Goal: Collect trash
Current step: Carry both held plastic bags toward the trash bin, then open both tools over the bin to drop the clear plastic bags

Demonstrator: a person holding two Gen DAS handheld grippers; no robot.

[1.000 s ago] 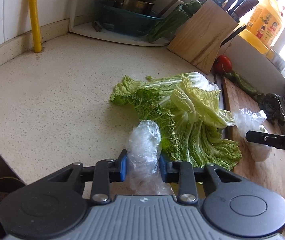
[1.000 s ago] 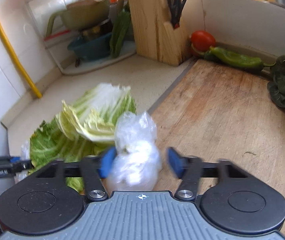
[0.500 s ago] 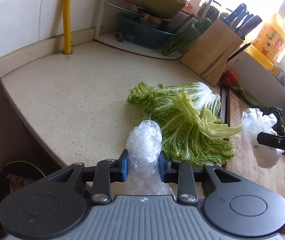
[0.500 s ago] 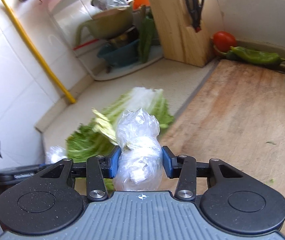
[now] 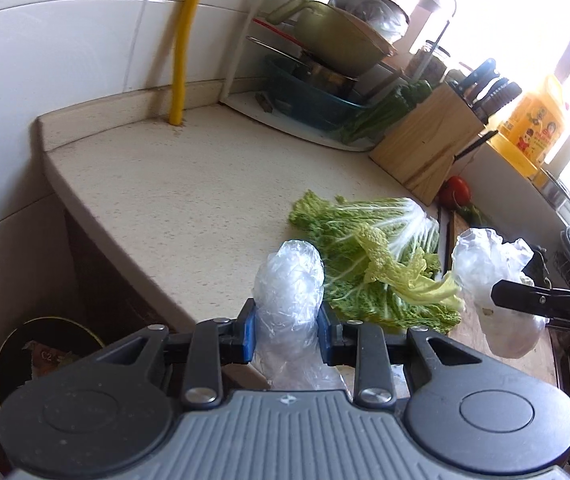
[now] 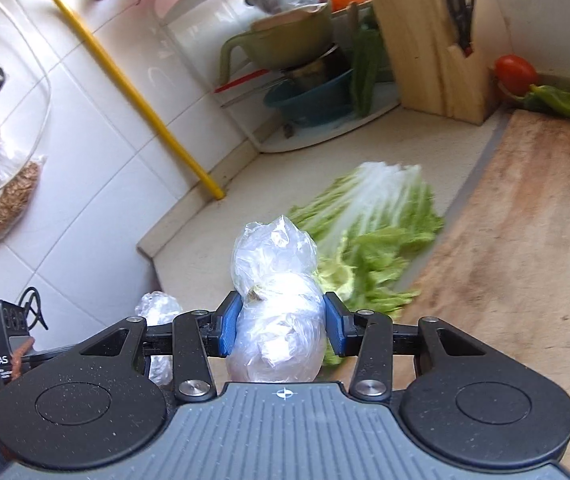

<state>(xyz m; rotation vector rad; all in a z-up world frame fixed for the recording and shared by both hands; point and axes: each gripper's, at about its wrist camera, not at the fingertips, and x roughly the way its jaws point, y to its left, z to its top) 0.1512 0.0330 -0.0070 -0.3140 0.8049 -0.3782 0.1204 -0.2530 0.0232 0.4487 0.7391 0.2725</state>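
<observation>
Left gripper [image 5: 287, 330]: you are pinching a crumpled clear plastic wad [image 5: 288, 280] between its blue pads.
Right gripper [image 6: 281, 328]: you are clamping a knotted plastic bag [image 6: 275, 312] between its fingers.
Cabbage leaves [image 5: 369, 264]: lying on the counter [image 5: 189, 196] just beyond both fingertips.

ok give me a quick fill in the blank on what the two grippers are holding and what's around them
1. Each gripper is shut on a crumpled clear ____ bag.
2. The cabbage leaves lie on the ____ beside the wooden cutting board.
3. The tomato sits next to the wooden ____ block.
4. The pipe on the tiled wall is ____.

Missing words: plastic; counter; knife; yellow
</observation>
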